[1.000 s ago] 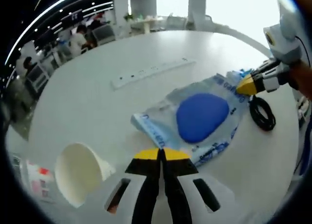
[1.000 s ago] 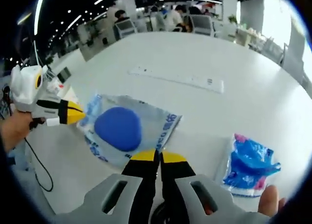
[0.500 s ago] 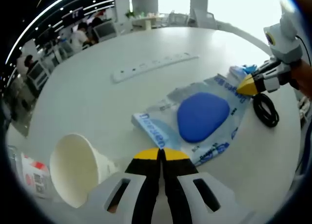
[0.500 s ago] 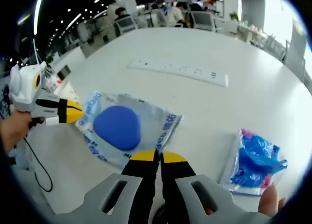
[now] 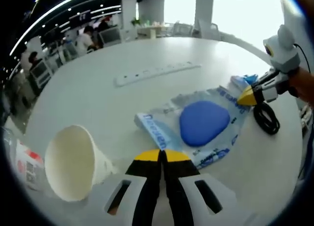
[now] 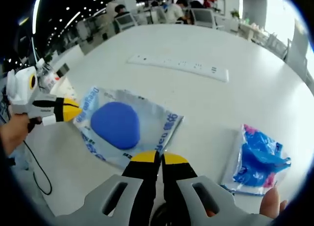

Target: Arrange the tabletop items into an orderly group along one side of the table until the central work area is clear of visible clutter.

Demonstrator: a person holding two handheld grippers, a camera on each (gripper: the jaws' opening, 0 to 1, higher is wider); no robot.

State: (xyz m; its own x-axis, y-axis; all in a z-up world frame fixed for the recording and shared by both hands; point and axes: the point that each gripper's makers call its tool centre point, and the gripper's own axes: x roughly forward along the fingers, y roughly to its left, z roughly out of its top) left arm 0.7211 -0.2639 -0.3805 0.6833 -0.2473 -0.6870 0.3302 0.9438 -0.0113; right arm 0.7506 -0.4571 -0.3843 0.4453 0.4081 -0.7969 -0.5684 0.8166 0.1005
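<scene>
Both jaws pairs are pressed together, holding nothing. The clear packet with the blue pad (image 5: 203, 123) lies mid-tabletop (image 5: 88, 93), between the left hand-held gripper (image 5: 160, 156) and the right hand-held gripper (image 6: 159, 158). The slippery film could slide away when pushed, and the left one may knock the paper cup (image 5: 71, 162) beside it.
</scene>
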